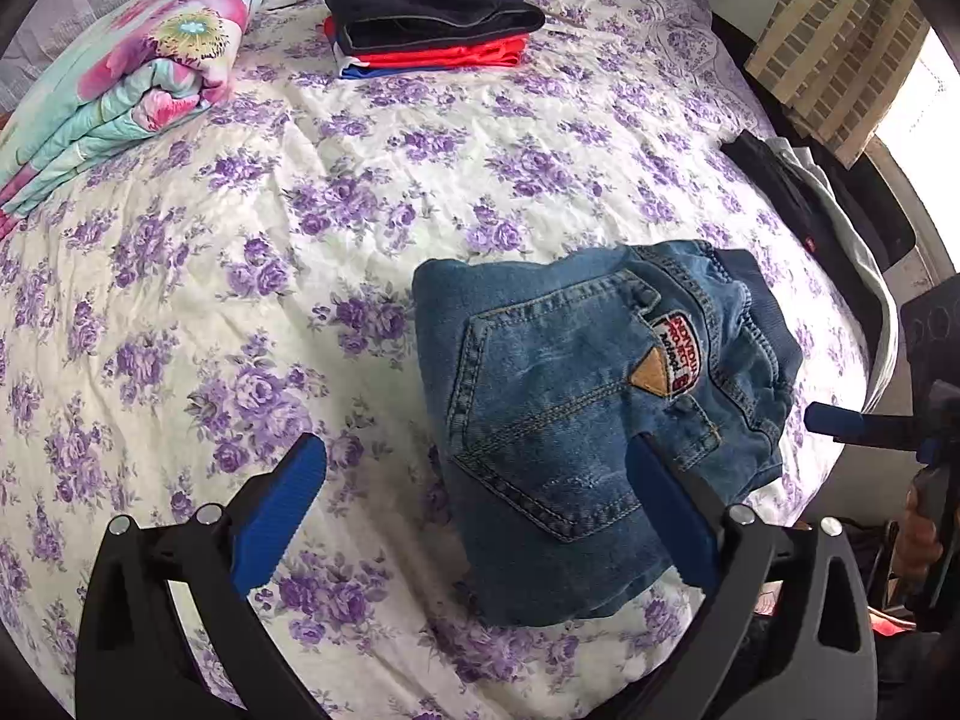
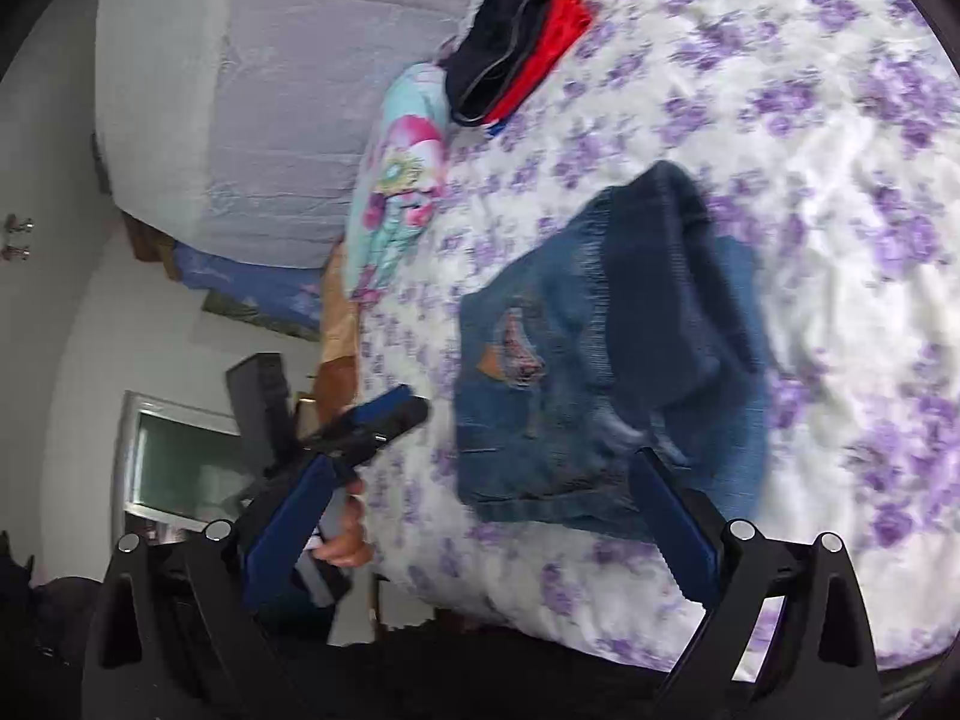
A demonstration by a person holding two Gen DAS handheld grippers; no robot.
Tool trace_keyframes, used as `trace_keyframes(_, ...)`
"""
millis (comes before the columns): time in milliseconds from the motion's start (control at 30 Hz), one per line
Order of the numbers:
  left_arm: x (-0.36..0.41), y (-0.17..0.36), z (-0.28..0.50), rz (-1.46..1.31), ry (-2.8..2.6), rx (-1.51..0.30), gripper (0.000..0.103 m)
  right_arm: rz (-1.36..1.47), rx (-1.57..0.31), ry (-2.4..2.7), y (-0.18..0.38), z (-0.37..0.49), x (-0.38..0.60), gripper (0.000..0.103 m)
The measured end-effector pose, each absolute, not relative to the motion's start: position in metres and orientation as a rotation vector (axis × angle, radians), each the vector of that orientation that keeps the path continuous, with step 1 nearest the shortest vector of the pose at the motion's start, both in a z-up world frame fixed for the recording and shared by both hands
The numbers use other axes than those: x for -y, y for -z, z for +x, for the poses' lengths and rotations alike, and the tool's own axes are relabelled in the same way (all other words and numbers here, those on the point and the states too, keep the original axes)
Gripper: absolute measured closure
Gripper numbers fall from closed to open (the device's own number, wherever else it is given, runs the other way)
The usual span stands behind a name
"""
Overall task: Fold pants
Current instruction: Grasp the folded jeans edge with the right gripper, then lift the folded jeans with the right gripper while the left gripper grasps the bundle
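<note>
Nearest us, our left hand-held gripper is spread wide and holds nothing; one blue finger hangs over bare bedspread, the other over the near part of the jeans. Our right hand-held gripper is also wide and empty, one finger over the jeans' near edge, the other off the near edge of the bed. Its view is blurred, so we cannot tell whether either finger touches cloth.

The jeans lie near the bed's near edge, toward its right side, folded into a compact, roughly square packet. A back pocket with orange stitching faces up, carrying a stitched badge and a tan triangular patch. A darker ribbed waistband bunches along the far right side, and that edge looks lumpy rather than flat.

We judge the fold nearly done. To finish it well, we would press the bunched waistband flat, square the corners, and grip through all layers at once if we lift it, so the packet does not fall open.

Farther off, toward the bed's far edge, sits a stack of folded clothes, black over red over blue. At the far left corner lies a rolled floral quilt.
</note>
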State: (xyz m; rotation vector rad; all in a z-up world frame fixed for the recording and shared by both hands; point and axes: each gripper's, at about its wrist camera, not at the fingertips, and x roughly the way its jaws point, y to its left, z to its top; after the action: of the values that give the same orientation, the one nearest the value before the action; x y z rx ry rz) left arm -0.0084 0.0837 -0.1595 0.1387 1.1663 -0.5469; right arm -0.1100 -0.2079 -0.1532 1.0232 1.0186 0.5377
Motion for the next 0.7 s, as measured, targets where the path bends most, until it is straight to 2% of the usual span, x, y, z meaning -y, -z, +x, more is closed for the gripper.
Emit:
trace_keyframes(133,-0.071,0.18,-0.023,0.2,0.582,-1.195,0.005,1.112,-1.056,-0.542,0.184,-0.099,0.196,0.005)
trace_keyframes(167,-0.068,0.189,-0.026,0.219,0.582,-1.2,0.004,1.107,-1.075,-0.526,0.195,-0.098,0.196,0.008)
trace_keyframes(200,-0.069,0.196,-0.026,0.212,0.582,-1.203,0.004,1.105,-1.077,-0.511,0.201,-0.098,0.195,0.015)
trace_keyframes(267,-0.077,0.202,-0.02,0.141,0.599,-1.238,0.004,1.108,-1.076,-0.499,0.198,-0.101,0.195,0.018)
trace_keyframes(367,-0.095,0.194,-0.011,0.072,0.593,-1.268,0.004,1.093,-1.059,-0.53,0.179,-0.109,0.199,0.014)
trace_keyframes(400,-0.101,0.188,-0.009,0.079,0.573,-1.247,0.004,1.093,-1.047,-0.524,0.174,-0.116,0.205,0.005)
trace_keyframes(433,-0.108,0.183,-0.007,0.081,0.551,-1.231,0.005,1.081,-1.028,-0.498,0.17,-0.125,0.212,0.004)
trace_keyframes(533,-0.127,0.173,0.001,0.038,0.519,-1.228,0.005,1.043,-1.019,-0.415,0.174,-0.148,0.235,0.004)
trace_keyframes(700,-0.13,0.18,0.001,-0.05,0.542,-1.27,0.005,1.196,-1.004,-0.347,0.201,-0.167,0.258,0.004)
